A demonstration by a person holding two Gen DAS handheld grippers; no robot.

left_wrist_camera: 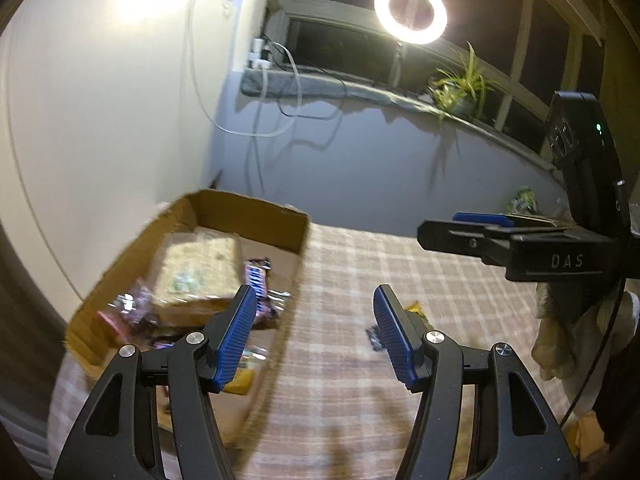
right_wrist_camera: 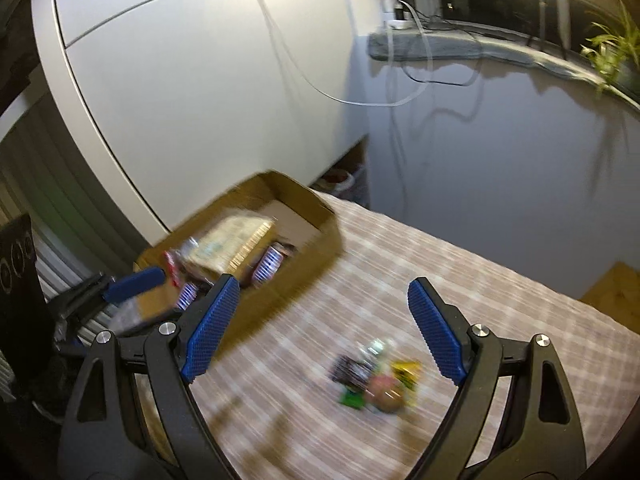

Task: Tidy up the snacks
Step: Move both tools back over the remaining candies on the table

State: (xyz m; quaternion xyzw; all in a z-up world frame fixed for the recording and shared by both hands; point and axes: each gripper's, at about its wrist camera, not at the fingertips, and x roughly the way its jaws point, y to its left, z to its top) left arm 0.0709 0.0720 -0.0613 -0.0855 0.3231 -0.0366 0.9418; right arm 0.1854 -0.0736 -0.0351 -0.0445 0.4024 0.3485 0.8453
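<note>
Snacks (left_wrist_camera: 180, 276) already lie in the cardboard box (left_wrist_camera: 256, 216) at the middle left of the left wrist view, on the checked worktop (left_wrist_camera: 360, 280). The left hand-held gripper (left_wrist_camera: 316, 336) has its jaws apart and empty; a few wrappers (left_wrist_camera: 416, 308) show behind its right finger. In the right wrist view, the right hand-held gripper (right_wrist_camera: 324, 328) is also apart and empty, above a small blurred pile of loose snacks (right_wrist_camera: 376, 380) at lower centre. These, I judge, remain to be boxed.
</note>
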